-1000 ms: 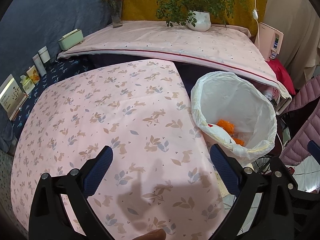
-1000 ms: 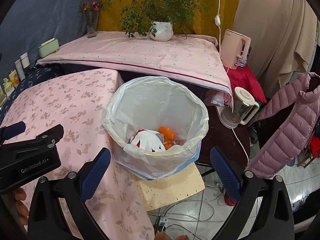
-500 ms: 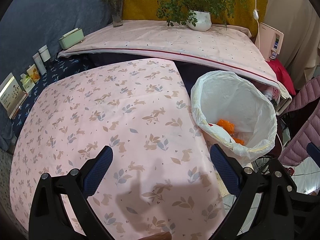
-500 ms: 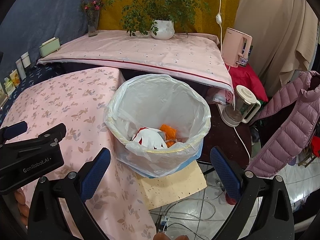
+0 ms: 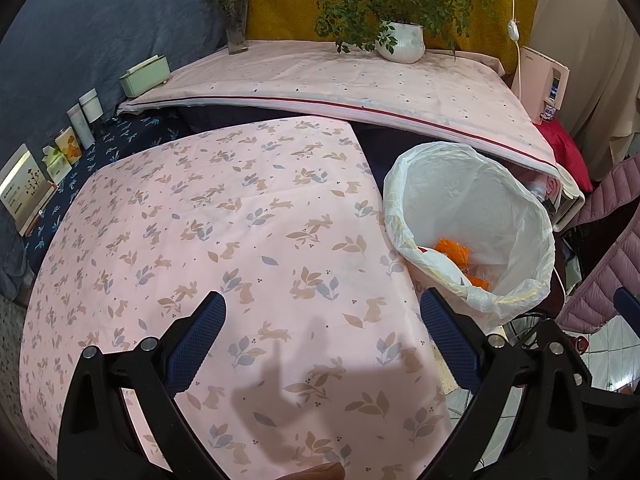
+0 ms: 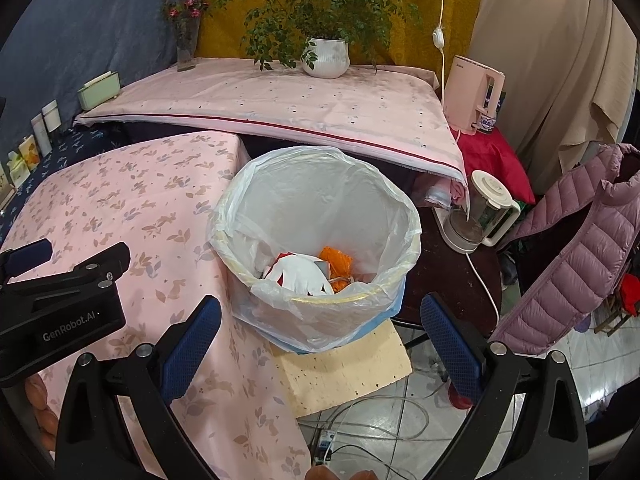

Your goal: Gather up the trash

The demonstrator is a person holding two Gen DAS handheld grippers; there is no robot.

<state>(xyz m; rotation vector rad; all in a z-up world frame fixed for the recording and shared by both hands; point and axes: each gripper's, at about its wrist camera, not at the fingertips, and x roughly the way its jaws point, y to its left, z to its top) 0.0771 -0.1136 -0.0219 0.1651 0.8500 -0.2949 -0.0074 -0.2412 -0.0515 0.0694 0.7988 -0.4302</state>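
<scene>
The left gripper (image 5: 322, 334) is held with its jaws spread wide and nothing between them. The right gripper (image 6: 320, 334) is likewise held wide apart and empty, just right of the left one

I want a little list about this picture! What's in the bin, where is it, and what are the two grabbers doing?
bin: trash can lined with a white bag, beside the table
in the bin: orange wrapper and white-and-red paper trash
table: bunny-print pink cloth, no trash seen on it
left gripper: open, holding nothing, above the table
right gripper: open, holding nothing, facing the bin
behind: potted plant, flower vase
</scene>
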